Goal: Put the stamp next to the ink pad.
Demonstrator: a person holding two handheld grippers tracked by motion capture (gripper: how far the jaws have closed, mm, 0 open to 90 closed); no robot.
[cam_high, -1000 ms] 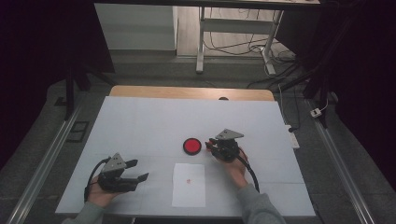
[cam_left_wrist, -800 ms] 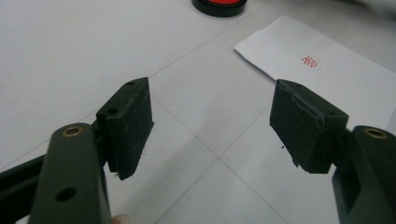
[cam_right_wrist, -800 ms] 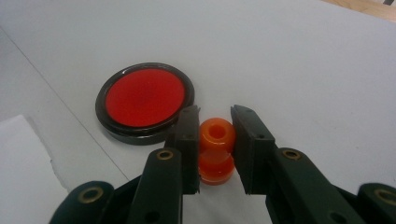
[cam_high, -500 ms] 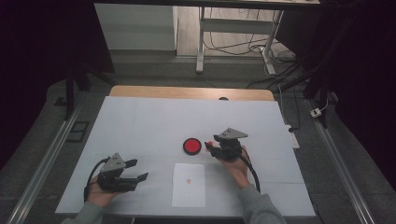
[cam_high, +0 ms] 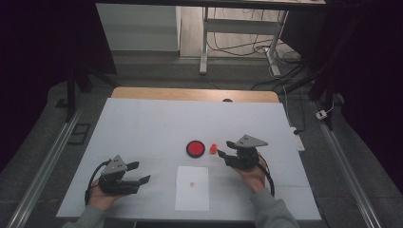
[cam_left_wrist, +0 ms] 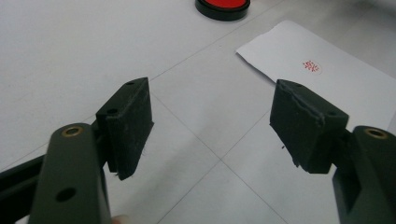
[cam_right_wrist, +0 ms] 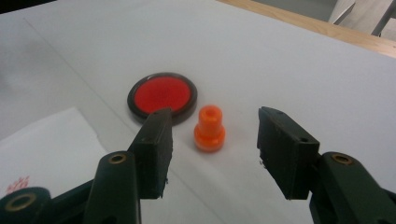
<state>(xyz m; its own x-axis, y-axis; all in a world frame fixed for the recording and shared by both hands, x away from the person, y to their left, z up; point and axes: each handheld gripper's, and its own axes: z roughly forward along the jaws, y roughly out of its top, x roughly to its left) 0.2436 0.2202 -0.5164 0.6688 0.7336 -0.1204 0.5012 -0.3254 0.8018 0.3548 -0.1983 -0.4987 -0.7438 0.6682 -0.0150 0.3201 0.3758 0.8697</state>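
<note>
The right gripper (cam_high: pixel 223 154) has drawn back from the ink pad (cam_high: pixel 195 148) toward the person, and its jaws have just been opening, so the stamp (cam_high: pixel 213 148) now stands free on the table (cam_high: pixel 142 123) with nothing pressing on it. In the right gripper view the stamp (cam_right_wrist: pixel 209 129) stands upright just beside the pad (cam_right_wrist: pixel 162 97), on the side away from the paper (cam_high: pixel 192 187), with the parted jaws short of it. Its long axis runs straight up, knob on top and wider base down. It looks light, stiff plastic, smooth enough to slip and easy to tip; the narrow waist under the knob seems the best hold. The paper, nearer the person than the pad, bears a red mark (cam_left_wrist: pixel 311 66). The left gripper (cam_high: pixel 140 172) rests on the table well to the pad's left, jaws apart and empty.
</note>
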